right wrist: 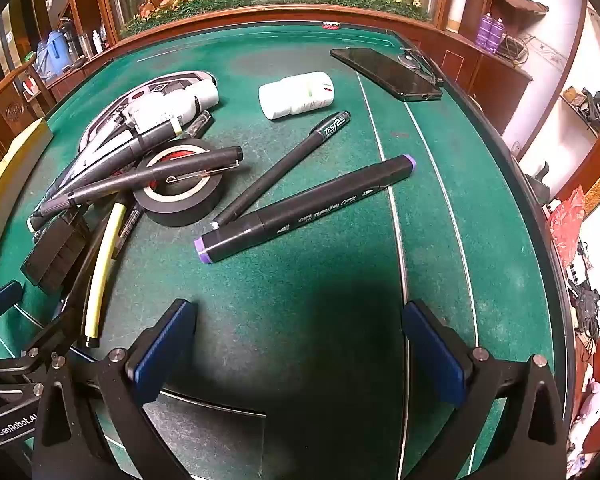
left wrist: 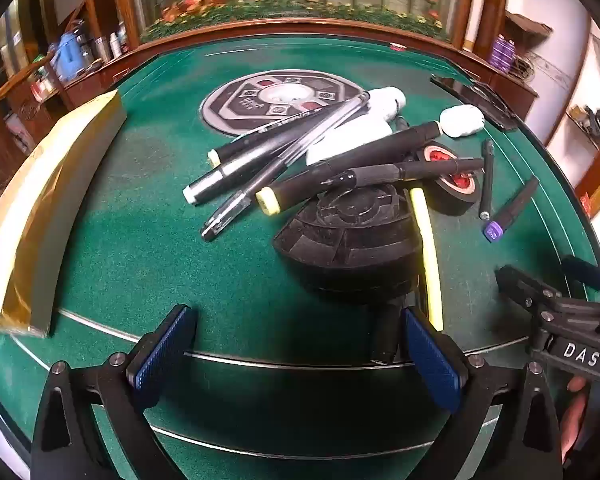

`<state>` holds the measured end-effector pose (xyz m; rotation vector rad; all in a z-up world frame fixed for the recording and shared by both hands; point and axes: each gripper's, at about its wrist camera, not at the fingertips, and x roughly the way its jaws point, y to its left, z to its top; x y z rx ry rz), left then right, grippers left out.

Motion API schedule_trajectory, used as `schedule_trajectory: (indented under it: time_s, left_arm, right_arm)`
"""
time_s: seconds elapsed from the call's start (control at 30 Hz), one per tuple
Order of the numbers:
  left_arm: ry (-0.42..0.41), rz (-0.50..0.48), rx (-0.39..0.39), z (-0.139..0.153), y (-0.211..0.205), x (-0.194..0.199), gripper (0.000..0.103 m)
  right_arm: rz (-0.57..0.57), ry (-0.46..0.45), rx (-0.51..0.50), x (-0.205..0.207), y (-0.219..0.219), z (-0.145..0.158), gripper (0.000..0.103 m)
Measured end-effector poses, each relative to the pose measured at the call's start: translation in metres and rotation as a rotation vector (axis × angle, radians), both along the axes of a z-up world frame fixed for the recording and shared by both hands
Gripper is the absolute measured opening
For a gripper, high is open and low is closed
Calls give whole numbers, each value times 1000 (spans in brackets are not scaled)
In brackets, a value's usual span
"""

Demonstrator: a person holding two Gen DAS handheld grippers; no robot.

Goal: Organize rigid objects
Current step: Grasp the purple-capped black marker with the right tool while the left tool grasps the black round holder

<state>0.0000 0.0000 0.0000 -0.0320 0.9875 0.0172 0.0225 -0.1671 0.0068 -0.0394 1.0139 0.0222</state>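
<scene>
- Step in hand, as I judge it: the very start of sorting. Nothing is held, and the pens and markers lie in a loose heap on the green bench (right wrist: 340, 280).
- The left gripper (left wrist: 296, 344) stands wide with nothing between its blue pads; it hangs over the near edge of the bench, angled down at the heap.
- The right gripper (right wrist: 296, 344) is equally wide and empty, over bare felt near the near edge.
- Ahead of the right gripper, apart from it, lies the purple-capped marker (right wrist: 304, 210), slanting toward the far right corner, with a thin black pen (right wrist: 282, 168) just beside it.
- The black tape roll (right wrist: 180, 196) sits left of those, pens resting across it; a yellow pen (right wrist: 102, 268) lies toward the near left.
- Close ahead of the left gripper sits a black ridged holder (left wrist: 348, 236), with the pile of pens (left wrist: 284, 152) beyond it.
- Next move, likely: lower the right gripper astride the marker's barrel and close across it.
</scene>
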Motion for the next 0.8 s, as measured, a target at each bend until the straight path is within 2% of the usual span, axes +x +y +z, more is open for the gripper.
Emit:
schedule_trajectory:
  time_s: [0.23,0.33,0.4,0.57,0.63,0.7,0.77,0.8]
  left_arm:
    - [-12,1,11,1,3,1,103]
    - [-9,7,3,1,4,2,103]
    - [-5,25,6,1,2,1,103]
    - [-3,30,6,3,1,3,103]
    - [-1,1,7,4,-1,3,103]
    - [8,-81,15,3,1,5,103]
    - [-32,-107,45,9,7,0,101]
    - [-89,-100,54,16,13,-7,101]
  right_arm:
    - [10,0,-6,1,0,0,103]
    - [78,1,-7,2,-1,0,103]
    - [121,-1,7,2,-2,-3,103]
    - [117,-7,51,-3,-10,1,103]
    - [121,-6,53,-5,-11,3,103]
    - [121,0,69,-6,-12,4,103]
    - [124,13,117,-6,-19,6,101]
    - [121,18,155,-6,-24,9,96]
